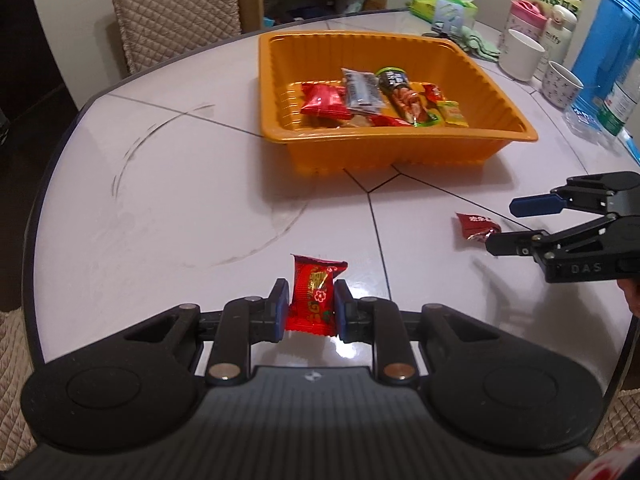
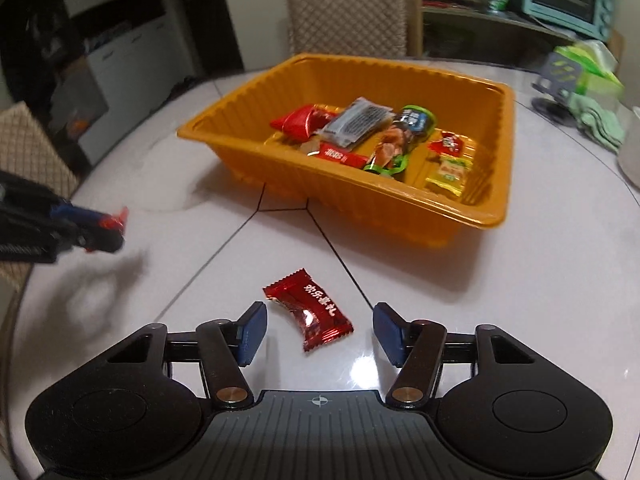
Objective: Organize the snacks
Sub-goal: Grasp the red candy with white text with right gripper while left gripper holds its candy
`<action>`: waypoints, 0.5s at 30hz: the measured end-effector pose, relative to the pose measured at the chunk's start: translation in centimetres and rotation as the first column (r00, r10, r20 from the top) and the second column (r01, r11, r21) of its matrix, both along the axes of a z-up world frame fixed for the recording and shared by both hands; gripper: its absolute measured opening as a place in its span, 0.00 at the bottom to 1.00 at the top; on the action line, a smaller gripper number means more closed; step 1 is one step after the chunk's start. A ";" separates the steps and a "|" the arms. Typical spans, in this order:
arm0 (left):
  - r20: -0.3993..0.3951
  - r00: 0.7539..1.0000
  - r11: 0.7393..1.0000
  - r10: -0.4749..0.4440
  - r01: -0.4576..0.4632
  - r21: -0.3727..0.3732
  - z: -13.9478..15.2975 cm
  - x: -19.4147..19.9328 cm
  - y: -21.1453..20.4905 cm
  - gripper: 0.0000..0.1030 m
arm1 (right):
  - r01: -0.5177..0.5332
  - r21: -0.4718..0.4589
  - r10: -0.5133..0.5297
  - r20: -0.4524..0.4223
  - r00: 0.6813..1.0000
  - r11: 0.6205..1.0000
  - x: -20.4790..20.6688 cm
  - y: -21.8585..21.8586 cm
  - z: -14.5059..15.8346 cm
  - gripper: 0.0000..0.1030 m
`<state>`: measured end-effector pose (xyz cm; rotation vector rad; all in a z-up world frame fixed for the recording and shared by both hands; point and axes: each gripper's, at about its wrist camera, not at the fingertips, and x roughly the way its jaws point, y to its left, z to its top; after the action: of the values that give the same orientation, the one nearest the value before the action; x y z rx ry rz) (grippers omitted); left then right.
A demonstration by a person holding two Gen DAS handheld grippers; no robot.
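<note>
One "DAS"-marked right hand-held gripper (image 1: 502, 222) flanks dark-red candy (image 2: 308, 316).

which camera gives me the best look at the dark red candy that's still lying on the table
The right wrist view. There the dark red candy lies whole and close between the open right tool, its printing visible. The left wrist view shows it small and far right, partly hidden behind that tool's finger.
</note>
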<state>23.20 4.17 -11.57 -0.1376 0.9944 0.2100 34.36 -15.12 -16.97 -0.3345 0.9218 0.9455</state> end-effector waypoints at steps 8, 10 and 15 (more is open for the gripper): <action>-0.001 1.000 1.000 0.029 -0.029 0.001 0.1 -0.4 0.6 0.20 | -0.060 -0.021 0.060 0.006 0.998 0.998 0.6 0.8 -1.0 0.39; 0.000 0.999 0.999 0.033 -0.033 0.003 0.1 -0.6 0.8 0.20 | -0.067 -0.024 0.067 0.010 0.998 0.997 0.4 1.0 -1.0 0.37; 0.000 0.999 0.999 0.041 -0.041 0.001 0.1 -0.6 0.8 0.20 | -0.061 -0.035 0.062 0.025 0.998 0.998 0.1 1.7 -1.1 0.33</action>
<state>22.62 5.02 -11.43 -0.1568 0.9924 0.2479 34.41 -13.45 -18.09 -0.4053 0.9081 0.9807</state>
